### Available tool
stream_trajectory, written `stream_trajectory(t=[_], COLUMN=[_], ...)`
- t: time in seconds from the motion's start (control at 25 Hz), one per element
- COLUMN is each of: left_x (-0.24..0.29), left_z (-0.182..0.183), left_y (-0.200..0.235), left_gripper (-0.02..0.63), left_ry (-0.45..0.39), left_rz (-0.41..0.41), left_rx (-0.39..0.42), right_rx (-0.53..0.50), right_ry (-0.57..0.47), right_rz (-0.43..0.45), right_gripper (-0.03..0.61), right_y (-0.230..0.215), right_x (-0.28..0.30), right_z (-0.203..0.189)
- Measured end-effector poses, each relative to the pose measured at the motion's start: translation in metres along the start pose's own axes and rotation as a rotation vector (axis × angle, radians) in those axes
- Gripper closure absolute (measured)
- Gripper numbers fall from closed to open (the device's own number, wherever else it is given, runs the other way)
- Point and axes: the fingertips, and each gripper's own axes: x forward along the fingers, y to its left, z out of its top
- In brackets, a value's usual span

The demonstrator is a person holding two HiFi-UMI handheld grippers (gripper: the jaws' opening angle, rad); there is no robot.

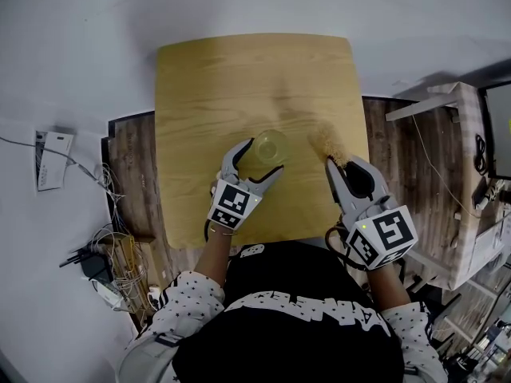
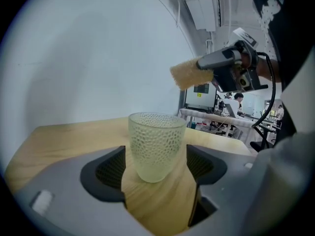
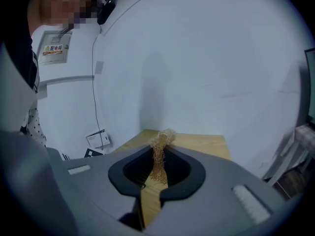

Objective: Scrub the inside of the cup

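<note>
Two grippers over the desk's (image 1: 239, 78) near half: left gripper (image 1: 263, 156) fingers spread, flanking cup (image 1: 270, 146), no contact; right gripper (image 1: 339, 162) fingers clamp scrubber (image 1: 325, 140) near right edge; far half bare.

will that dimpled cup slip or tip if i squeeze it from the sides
The pale yellow-green dimpled glass cup looks rigid and probably breakable, so squeeze gently. Its bumpy wall should give some grip. It narrows toward the base, so a high sideways push may tip it.
</note>
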Motion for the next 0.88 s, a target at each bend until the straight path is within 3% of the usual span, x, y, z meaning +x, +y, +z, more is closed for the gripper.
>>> stream_trajectory(t=[0.88], left_x=[0.021], left_z=[0.007], left_y=[0.003], left_gripper=[0.242], left_ry=[-0.010], left_rz=[-0.004], left_rx=[0.012], right_rx=[0.022], right_ry=[-0.004], right_rz=[-0.055], right_gripper=[0.515], right_y=[-0.009], right_x=[-0.009], right_z=[-0.004])
